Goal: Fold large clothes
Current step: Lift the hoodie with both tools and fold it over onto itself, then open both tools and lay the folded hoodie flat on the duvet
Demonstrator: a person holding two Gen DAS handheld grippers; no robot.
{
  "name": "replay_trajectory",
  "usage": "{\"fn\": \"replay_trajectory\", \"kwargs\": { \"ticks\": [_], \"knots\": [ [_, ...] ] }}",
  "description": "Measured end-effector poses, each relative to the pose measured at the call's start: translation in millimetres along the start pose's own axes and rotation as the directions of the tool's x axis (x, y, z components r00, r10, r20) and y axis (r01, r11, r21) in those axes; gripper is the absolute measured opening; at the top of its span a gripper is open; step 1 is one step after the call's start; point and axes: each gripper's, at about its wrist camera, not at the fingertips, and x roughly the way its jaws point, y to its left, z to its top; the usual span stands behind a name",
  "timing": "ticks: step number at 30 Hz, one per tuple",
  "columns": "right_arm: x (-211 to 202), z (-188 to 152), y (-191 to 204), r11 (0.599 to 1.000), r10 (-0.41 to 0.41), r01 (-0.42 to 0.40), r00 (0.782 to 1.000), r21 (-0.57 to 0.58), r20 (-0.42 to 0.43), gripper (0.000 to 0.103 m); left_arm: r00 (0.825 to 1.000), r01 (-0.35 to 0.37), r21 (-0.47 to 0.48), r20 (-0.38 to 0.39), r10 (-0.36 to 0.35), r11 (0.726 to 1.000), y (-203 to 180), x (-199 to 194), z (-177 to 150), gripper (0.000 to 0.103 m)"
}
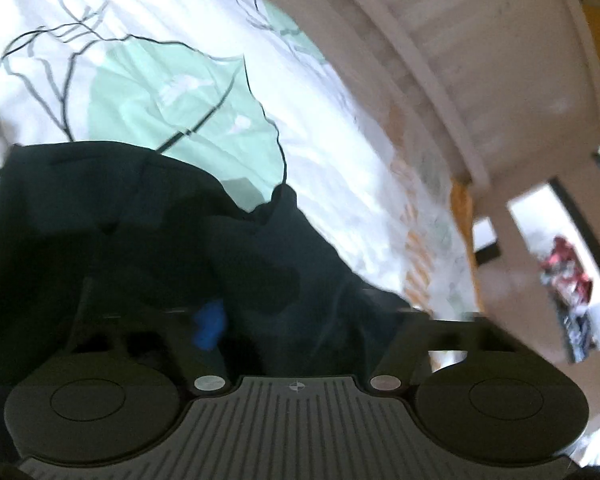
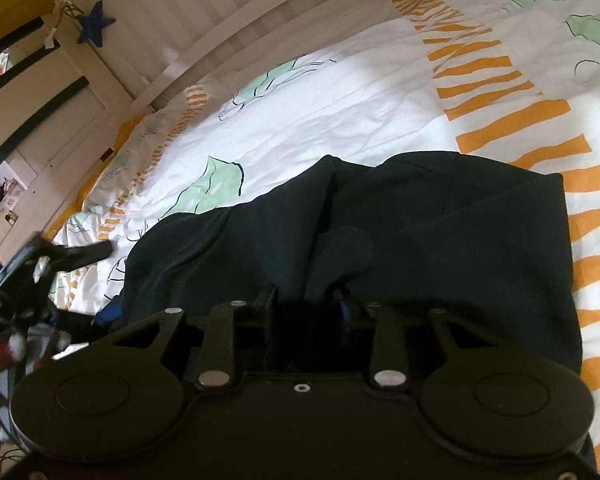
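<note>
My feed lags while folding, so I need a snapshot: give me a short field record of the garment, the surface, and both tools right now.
garment: dark navy fabric garment, rumpled, partly folded on the bed
surface: white duvet with green and orange print
left tool: over the garment's edge; picture blurred, grip unclear
right tool: low at the garment's near edge, dark fabric between its fingers; grip unclear
background: white slatted bed frame

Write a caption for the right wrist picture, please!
Right gripper over a dark garment on a patterned bedsheet.
</note>
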Motion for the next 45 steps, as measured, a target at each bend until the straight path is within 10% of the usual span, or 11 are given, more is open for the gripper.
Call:
{"fn": "replay_trajectory", "kwargs": {
  "ticks": [2, 3, 6, 13, 17, 25, 32, 38, 45],
  "knots": [
    [-1, 0, 1, 1.0, -0.002, 0.002, 1.0, -0.007, 0.001, 0.044, 1.0, 0.004, 0.03, 0.002, -0.004, 1.0, -5, 1, -3, 0.007],
    [-1, 1, 3, 1.0, -0.003, 0.003, 1.0, -0.013, 0.003, 0.044, 1.0, -0.012, 0.033, 0.018, 0.011, 0.999, -7, -1, -5, 0.003],
    [-6, 3, 10, 0.999, -0.007, 0.007, 1.0, -0.048, 0.012, 0.025, 0.999, 0.003, 0.02, 0.049, -0.004, 1.0, -13, -15, -9, 0.003],
    [-41, 11, 14, 0.997, 0.073, -0.071, 0.995, -0.035, 0.066, 0.024, 0.998, -0.001, 0.146, 0.056, -0.008, 0.989, -23, -54, -28, 0.003],
    [-19, -6, -9, 0.999, -0.035, 0.035, 0.999, 0.014, -0.02, 0.037, 0.989, -0.15, 0.219, 0.021, 0.148, 0.964, 1, -30, -42, 0.018],
    [-15, -19, -3, 0.992, -0.107, 0.109, 0.994, -0.061, 0.032, 0.056, 0.986, -0.168, 0.326, 0.061, 0.157, 0.93, 3, -28, -50, 0.025],
    [-50, -28, 15, 0.971, -0.155, 0.174, 0.98, -0.166, 0.123, 0.078, 0.961, -0.254, 0.42, 0.208, 0.18, 0.871, -29, -69, -64, 0.066],
    [-104, -44, 39, 0.929, -0.23, 0.294, 0.935, -0.225, 0.271, 0.095, 0.914, -0.356, 0.486, 0.36, 0.189, 0.798, -63, -121, -99, 0.075],
    [-169, -77, 81, 0.85, -0.279, 0.451, 0.823, -0.272, 0.495, 0.102, 0.875, -0.442, 0.461, 0.409, 0.258, 0.77, -69, -171, -147, 0.077]
  ]
}}
